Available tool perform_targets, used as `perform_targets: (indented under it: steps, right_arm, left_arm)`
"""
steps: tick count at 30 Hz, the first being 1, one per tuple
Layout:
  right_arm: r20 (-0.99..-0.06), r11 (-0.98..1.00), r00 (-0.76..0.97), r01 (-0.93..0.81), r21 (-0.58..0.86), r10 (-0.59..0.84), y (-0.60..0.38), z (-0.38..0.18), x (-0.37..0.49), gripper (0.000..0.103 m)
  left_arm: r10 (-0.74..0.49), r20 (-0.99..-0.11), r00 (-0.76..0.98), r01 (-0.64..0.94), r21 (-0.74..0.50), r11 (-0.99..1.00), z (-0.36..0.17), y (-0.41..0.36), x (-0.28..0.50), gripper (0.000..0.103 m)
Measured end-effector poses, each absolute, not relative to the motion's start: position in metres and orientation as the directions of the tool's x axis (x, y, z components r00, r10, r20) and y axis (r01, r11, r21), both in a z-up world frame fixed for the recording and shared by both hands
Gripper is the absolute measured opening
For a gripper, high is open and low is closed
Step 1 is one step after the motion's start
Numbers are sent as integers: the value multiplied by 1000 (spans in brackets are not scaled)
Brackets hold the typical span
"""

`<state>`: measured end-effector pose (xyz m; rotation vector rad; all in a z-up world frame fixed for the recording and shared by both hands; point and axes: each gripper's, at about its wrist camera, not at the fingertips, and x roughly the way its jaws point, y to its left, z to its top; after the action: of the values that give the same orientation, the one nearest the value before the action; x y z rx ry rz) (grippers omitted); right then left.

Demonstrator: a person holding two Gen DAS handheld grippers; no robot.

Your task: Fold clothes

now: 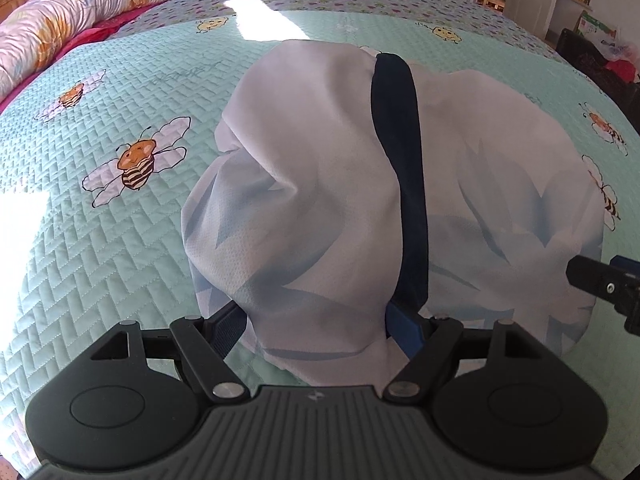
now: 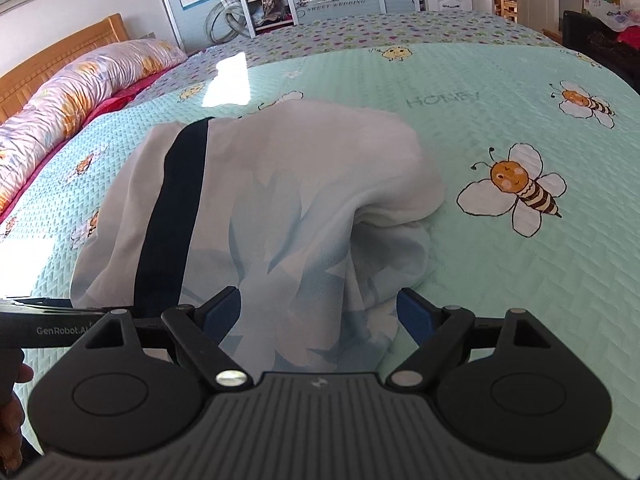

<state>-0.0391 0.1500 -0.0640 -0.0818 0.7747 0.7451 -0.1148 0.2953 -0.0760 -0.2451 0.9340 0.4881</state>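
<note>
Where white garment (image 1: 320, 200) drapes, both jaws spread, left fingertips hidden, grip unclear

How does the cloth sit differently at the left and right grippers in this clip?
At the left gripper, the white garment bulges up between the fingers and its dark navy band runs down to the right-hand blue finger. At the right gripper, the cloth lies lower and the band sits outside the left-hand finger. Both grippers stand wide, with cloth between the fingers.
</note>
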Motion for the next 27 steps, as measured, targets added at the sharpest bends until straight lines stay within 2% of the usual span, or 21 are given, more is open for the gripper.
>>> perform_targets:
  steps: [5,9,22,25,27]
  right_arm:
    - [-549,777,605,-614,139,576,146,-57,-43,85]
    - [-630,772,531,-609,181,566,151,-67,-28,85]
    - [-651,732,497,-667,135,573,180,-76,-30,85]
    - [-654,732,486,-664,155,580,181,-78,-27,83]
    - [-658,730,476,-662,170,584,181,-79,-26,76]
  left_arm:
    - [297,-822,486,-512,8,859,-78,295,-109,79]
    - [298,-822,486,-510,10,860,-79,293,-105,79]
    - [277,-824,494,-508,-15,861,-76,295,-103,79]
    - [277,-825,492,-511,-17,859,-76,294,-103,79]
    - [278,-826,490,-511,-13,860,-76,294,-103,79]
